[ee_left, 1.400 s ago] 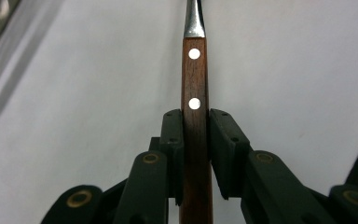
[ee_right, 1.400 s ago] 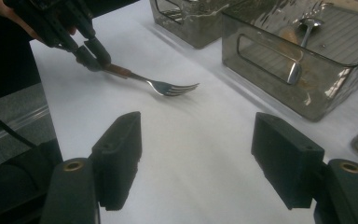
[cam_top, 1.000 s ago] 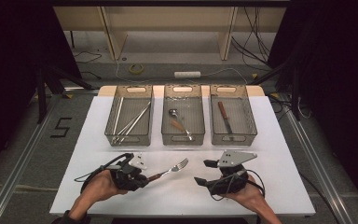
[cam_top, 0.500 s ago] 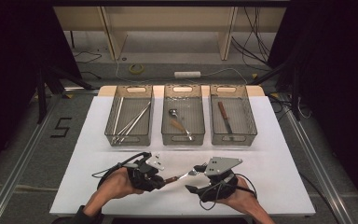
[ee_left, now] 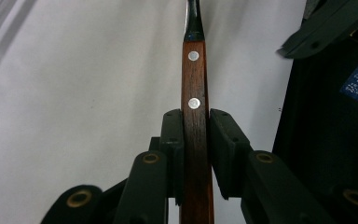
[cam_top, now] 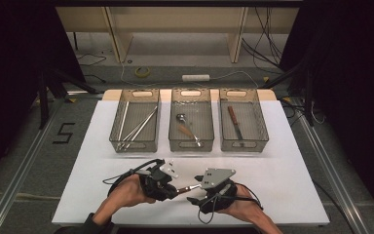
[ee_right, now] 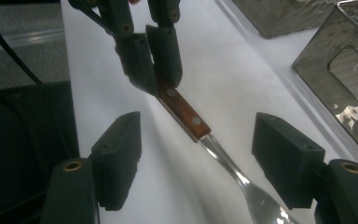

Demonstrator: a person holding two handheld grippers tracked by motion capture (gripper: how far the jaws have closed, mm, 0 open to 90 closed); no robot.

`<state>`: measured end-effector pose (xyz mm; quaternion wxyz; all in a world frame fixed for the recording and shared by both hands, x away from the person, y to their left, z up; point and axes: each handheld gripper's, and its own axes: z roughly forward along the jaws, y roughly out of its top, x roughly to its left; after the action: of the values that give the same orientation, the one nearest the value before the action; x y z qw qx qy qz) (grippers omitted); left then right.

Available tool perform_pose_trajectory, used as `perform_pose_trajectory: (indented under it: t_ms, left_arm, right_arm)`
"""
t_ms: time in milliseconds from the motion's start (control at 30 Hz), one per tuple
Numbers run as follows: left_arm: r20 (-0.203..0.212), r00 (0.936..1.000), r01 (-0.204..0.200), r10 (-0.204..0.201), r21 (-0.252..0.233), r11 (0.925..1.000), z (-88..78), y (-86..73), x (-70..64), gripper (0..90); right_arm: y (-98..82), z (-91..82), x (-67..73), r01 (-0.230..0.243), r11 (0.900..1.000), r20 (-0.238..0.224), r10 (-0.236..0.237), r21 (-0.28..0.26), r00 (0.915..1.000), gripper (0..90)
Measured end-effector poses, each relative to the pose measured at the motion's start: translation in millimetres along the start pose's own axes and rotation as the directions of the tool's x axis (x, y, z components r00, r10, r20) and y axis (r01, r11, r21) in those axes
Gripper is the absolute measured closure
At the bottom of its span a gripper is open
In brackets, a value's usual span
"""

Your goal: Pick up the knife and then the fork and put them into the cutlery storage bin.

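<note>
Hand-held gripper on the left (ee_left: 196, 140) is being kept clamped on the wooden handle of a fork (ee_left: 195, 93), as seen in the left gripper view, with the handle pinched squarely between its two black jaws. In the right gripper view, the right hand-held gripper (ee_right: 196, 163) is being held wide open, its jaws standing on either side of the fork's (ee_right: 200, 135) metal neck without touching it. In the high view, the fork (cam_top: 187, 188) is being carried just above the near part of the white table (cam_top: 292, 165), bridging the gap between the two hands.

Compared with a second ago, the hands are being brought together: the right hand-held gripper, which was well apart from the fork, is now being closed in around its tine end. A handover from left to right is judged to be under way, not yet completed.

Beyond the hands, three mesh trays are being left untouched: the left tray (cam_top: 115, 141) is holding long metal rods, the middle tray (cam_top: 174, 141) a spoon, and the right tray (cam_top: 263, 141) a wooden-handled knife (cam_top: 235, 122).
</note>
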<state>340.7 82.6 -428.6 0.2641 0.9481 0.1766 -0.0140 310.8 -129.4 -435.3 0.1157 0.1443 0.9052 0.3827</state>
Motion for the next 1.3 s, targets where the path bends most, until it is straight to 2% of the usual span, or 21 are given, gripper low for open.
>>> perform_pose_trajectory:
  t_ms: [300,400,433,533,567,733,767,833,933,967,1000,1033,1067,1100,1167,1200,1233,1300]
  left_arm:
    - [0.016,0.9998,-0.008,0.008,0.023,0.9997,2.1,4.7,-3.9,75.4]
    - [0.022,0.9997,-0.015,0.014,0.021,0.9997,1.9,5.2,-4.7,75.4]
    - [0.027,0.9995,-0.015,0.015,0.022,0.9996,1.8,5.2,-4.7,75.4]
    - [0.032,0.9994,-0.016,0.015,0.027,0.9995,1.6,5.6,-5.7,75.4]
    - [0.033,0.9993,-0.016,0.015,0.027,0.9995,1.7,5.8,-6.3,75.4]
    - [0.041,0.9988,-0.027,0.026,0.026,0.9993,0.5,7.0,-7.4,75.4]
    - [0.043,0.9986,-0.031,0.030,0.026,0.9992,0.2,7.3,-7.8,75.4]
    - [0.046,0.9985,-0.030,0.029,0.024,0.9993,0.1,7.7,-9.0,75.3]
    - [0.051,0.9983,-0.030,0.029,0.023,0.9993,0.2,7.7,-8.6,75.3]
    - [0.055,0.9981,-0.028,0.027,0.020,0.9994,0.3,7.5,-8.6,75.3]
    - [0.061,0.9978,-0.026,0.024,0.019,0.9995,0.3,7.2,-8.5,75.3]
    - [0.066,0.9973,-0.033,0.031,0.018,0.9993,0.1,6.7,-7.2,75.3]
    - [0.071,0.9969,-0.037,0.035,0.017,0.9992,-0.5,6.2,-6.2,75.2]
    - [0.074,0.9967,-0.035,0.034,0.007,0.9994,-0.4,5.7,-5.8,75.2]
    - [0.067,0.9968,-0.043,0.044,-0.012,0.9990,-1.4,5.4,-6.1,74.8]
    - [0.063,0.9964,-0.056,0.057,-0.017,0.9983,-2.9,5.7,-5.4,74.3]
    - [0.055,0.9972,-0.050,0.052,-0.036,0.9981,-4.0,5.5,-5.4,73.2]
    - [0.068,0.9964,-0.048,0.051,-0.043,0.9979,-6.0,5.0,-3.6,72.2]
  right_arm:
    - [2.5,18.1,4.1,0.083,0.994,0.015,-0.084,0.065,0.9963,36.9]
    - [2.3,22.0,4.9,0.136,0.987,0.002,-0.137,0.087,0.9906,41.4]
    - [2.7,23.3,5.9,0.128,0.988,0.002,-0.128,0.081,0.9917,43.3]
    - [3.4,25.3,7.7,0.147,0.985,0.001,-0.148,0.089,0.9890,48.6]
    - [3.3,26.0,7.1,0.168,0.981,-0.010,-0.167,0.097,0.9858,50.8]
    - [3.2,30.5,9.4,0.199,0.973,-0.009,-0.199,0.118,0.9800,58.6]
    - [3.0,31.0,10.7,0.202,0.970,-0.021,-0.201,0.132,0.9793,59.9]
    - [3.0,32.0,11.8,0.213,0.968,-0.006,-0.214,0.129,0.9768,64.5]
    - [3.3,32.3,13.0,0.238,0.963,-0.007,-0.239,0.130,0.9710,68.3]
    - [2.9,32.3,14.0,0.249,0.958,-0.020,-0.248,0.141,0.9685,69.2]
    - [2.7,33.1,13.3,0.273,0.952,-0.009,-0.274,0.138,0.9616,70.0]
    - [2.3,32.5,14.6,0.276,0.951,-0.026,-0.275,0.141,0.9610,70.6]
    - [2.5,32.6,14.9,0.286,0.949,-0.011,-0.287,0.133,0.9578,71.4]
    - [2.5,32.2,15.9,0.296,0.945,-0.017,-0.297,0.142,0.9548,72.0]
    - [3.2,31.2,16.3,0.332,0.932,-0.011,-0.334,0.147,0.9426,73.7]
    - [3.3,30.2,17.1,0.340,0.928,-0.019,-0.341,0.151,0.9400,75.1]
    - [3.5,29.5,17.6,0.350,0.924,-0.023,-0.351,0.154,0.9361,76.7]
    - [3.7,29.5,19.1,0.369,0.918,-0.015,-0.371,0.148,0.9286,77.6]
